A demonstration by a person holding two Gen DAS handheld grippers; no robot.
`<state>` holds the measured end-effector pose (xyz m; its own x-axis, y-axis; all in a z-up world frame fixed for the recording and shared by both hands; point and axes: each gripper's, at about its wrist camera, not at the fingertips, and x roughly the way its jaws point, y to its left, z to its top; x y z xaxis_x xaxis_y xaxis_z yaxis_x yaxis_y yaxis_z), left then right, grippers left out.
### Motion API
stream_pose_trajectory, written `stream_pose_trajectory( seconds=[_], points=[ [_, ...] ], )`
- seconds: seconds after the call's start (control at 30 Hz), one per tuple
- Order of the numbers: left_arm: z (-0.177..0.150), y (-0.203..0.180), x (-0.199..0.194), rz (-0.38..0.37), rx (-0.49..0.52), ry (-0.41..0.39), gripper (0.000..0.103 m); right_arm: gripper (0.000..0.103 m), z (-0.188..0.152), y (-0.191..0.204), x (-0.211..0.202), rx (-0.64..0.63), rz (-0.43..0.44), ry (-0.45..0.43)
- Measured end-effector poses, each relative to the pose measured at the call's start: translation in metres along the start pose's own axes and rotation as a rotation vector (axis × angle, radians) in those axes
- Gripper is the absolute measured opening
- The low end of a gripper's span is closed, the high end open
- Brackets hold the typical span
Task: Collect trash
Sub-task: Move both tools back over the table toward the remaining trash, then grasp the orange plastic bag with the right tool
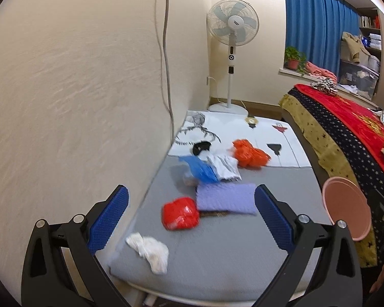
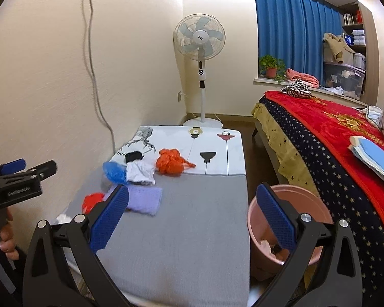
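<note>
Trash lies on a low grey mat [image 1: 217,250] [image 2: 192,230] by the wall: a crumpled white tissue [image 1: 149,249], a red plastic bag [image 1: 180,213] [image 2: 92,200], a purple cloth [image 1: 225,198] [image 2: 143,199], a blue bag [image 1: 201,167] [image 2: 114,171], a white cloth [image 1: 224,166] [image 2: 140,172], an orange bag [image 1: 249,153] [image 2: 172,165] and a small black item [image 1: 201,147] [image 2: 133,156]. A pink bin [image 2: 286,230] [image 1: 345,208] stands right of the mat, with scraps inside. My left gripper [image 1: 192,212] is open above the mat's near end; it also shows in the right wrist view [image 2: 25,166]. My right gripper [image 2: 192,215] is open and empty.
A bed with a red and starred blanket [image 2: 332,140] [image 1: 345,133] runs along the right, close to the bin. A standing fan [image 2: 201,41] [image 1: 231,23] is in the far corner. A cable [image 2: 97,97] hangs down the left wall. A window sill holds a plant [image 2: 271,66].
</note>
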<state>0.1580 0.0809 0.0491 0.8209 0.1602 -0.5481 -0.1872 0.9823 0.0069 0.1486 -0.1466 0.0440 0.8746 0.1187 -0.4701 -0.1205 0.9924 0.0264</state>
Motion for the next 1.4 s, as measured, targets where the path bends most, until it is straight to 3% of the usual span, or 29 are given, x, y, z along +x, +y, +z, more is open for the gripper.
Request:
stream_pose_trajectory(
  seconds=[0.43, 0.67, 0.87, 1.1, 1.3, 1.37, 1.4],
  points=[
    [0.054, -0.006, 0.073, 0.034, -0.022, -0.031, 0.096, 0.098, 0.034, 0.014, 0.151, -0.002, -0.039, -0.015],
    [0.048, 0.002, 0.111, 0.030, -0.057, 0.045, 0.096, 0.096, 0.025, 0.026, 0.238, 0.029, 0.023, 0.051],
    [0.045, 0.011, 0.121, 0.044, -0.097, 0.064, 0.096, 0.095, 0.013, 0.032, 0.286, 0.048, 0.001, 0.084],
    [0.042, 0.011, 0.133, 0.034, -0.099, 0.098, 0.096, 0.080, 0.001, 0.037, 0.319, 0.055, 0.033, 0.153],
    [0.041, 0.009, 0.134, 0.035, -0.097, 0.100, 0.096, 0.076, 0.000, 0.043, 0.335, 0.042, 0.072, 0.223],
    [0.041, 0.008, 0.133, 0.034, -0.096, 0.102, 0.096, 0.064, -0.001, 0.045, 0.337, 0.031, 0.094, 0.237],
    [0.041, 0.008, 0.134, 0.034, -0.093, 0.101, 0.096, 0.053, -0.002, 0.047, 0.339, 0.024, 0.110, 0.248]
  ],
)
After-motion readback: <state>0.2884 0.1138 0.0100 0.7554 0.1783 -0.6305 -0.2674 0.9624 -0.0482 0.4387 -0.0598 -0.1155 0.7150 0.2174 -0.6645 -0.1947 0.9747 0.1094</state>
